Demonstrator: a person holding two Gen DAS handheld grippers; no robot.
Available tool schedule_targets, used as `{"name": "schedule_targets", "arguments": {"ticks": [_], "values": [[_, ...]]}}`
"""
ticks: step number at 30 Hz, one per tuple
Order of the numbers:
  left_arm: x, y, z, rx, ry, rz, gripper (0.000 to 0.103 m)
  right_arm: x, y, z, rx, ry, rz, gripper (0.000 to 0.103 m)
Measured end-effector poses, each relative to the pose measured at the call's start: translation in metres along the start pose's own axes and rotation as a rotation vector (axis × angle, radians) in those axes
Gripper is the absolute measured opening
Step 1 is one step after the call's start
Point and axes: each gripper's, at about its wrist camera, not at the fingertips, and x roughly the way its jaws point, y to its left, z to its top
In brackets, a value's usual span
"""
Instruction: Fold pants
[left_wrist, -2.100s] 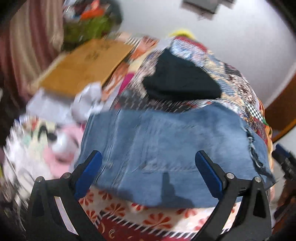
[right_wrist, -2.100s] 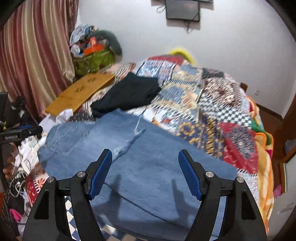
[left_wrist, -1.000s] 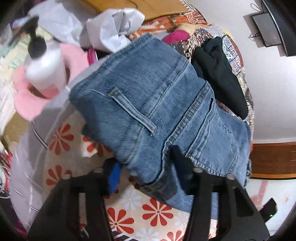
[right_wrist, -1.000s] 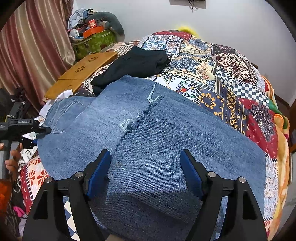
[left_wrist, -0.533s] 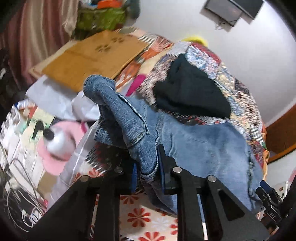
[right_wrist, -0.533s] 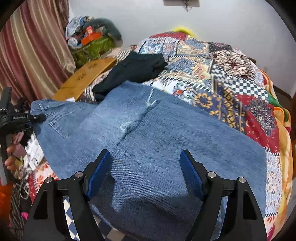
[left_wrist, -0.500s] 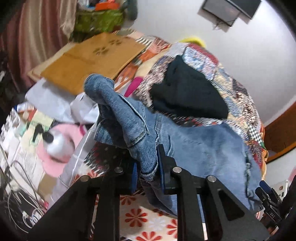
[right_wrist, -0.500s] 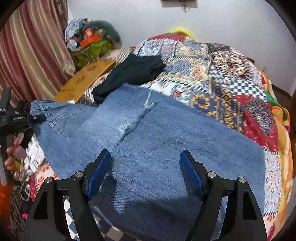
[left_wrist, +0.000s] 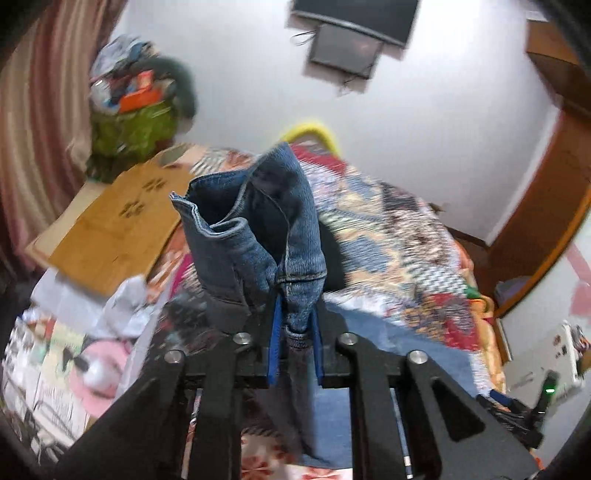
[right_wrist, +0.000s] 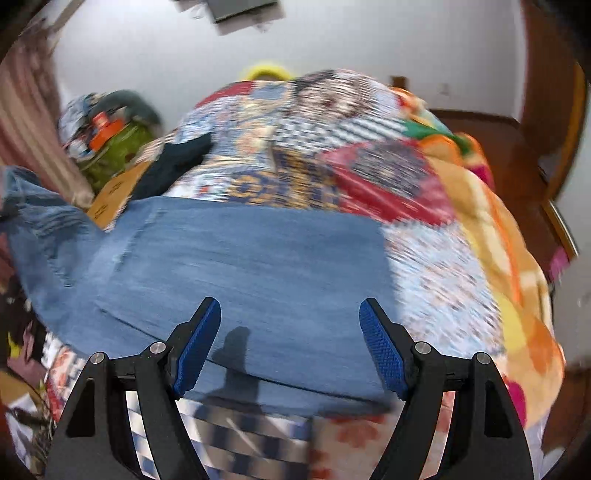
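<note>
The blue jeans (right_wrist: 258, 251) lie spread across the patchwork bed cover. My left gripper (left_wrist: 295, 328) is shut on the waistband end of the jeans (left_wrist: 266, 229) and holds it lifted above the bed, the denim standing up bunched between the blue pads. In the right wrist view that lifted end (right_wrist: 26, 199) rises at the far left. My right gripper (right_wrist: 290, 339) is open and empty, hovering over the near edge of the jeans, with its shadow on the denim.
A black garment (right_wrist: 173, 162) lies on the bed beyond the jeans. A wooden board (left_wrist: 110, 225) and a pile of clutter (left_wrist: 136, 107) sit at the left by the striped curtain. A patchwork quilt (right_wrist: 406, 177) covers the bed. A wooden door (left_wrist: 546, 206) is at the right.
My left gripper has raised the gripped waistband higher, so the denim now stands upright. The right gripper has swung right and lower over the jeans' near edge, still open.
</note>
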Motion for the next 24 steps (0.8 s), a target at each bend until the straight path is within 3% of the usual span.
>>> {"name": "schedule_targets", "arguments": {"ticks": [4, 9, 13, 14, 15, 17, 22, 24], "values": [[0.008, -0.05, 0.009, 0.097, 0.021, -0.057, 0.009, 0.017, -0.026, -0.011, 0.063, 0.056, -0.006, 0.075], [0.032, -0.052, 0.002, 0.065, 0.077, -0.005, 0.012, 0.022, -0.032, -0.018, 0.095, 0.057, 0.041, 0.075], [0.028, -0.005, -0.003, -0.023, 0.048, 0.125, 0.019, 0.021, -0.032, -0.018, 0.086, 0.06, 0.052, 0.075], [0.029, 0.009, -0.005, -0.051, 0.067, 0.128, 0.027, 0.021, -0.031, -0.018, 0.083, 0.06, 0.053, 0.075], [0.03, 0.024, -0.008, -0.079, 0.087, 0.131, 0.044, 0.021, -0.031, -0.018, 0.082, 0.06, 0.053, 0.075], [0.036, 0.064, -0.021, -0.145, 0.13, 0.206, 0.057, 0.023, -0.033, -0.017, 0.087, 0.06, 0.054, 0.075], [0.064, 0.144, -0.07, -0.253, 0.308, 0.257, 0.057, 0.026, -0.029, -0.015, 0.092, 0.06, 0.036, 0.075], [0.072, 0.165, -0.087, -0.317, 0.368, 0.238, 0.057, 0.027, -0.026, -0.013, 0.087, 0.065, 0.022, 0.075]]}}
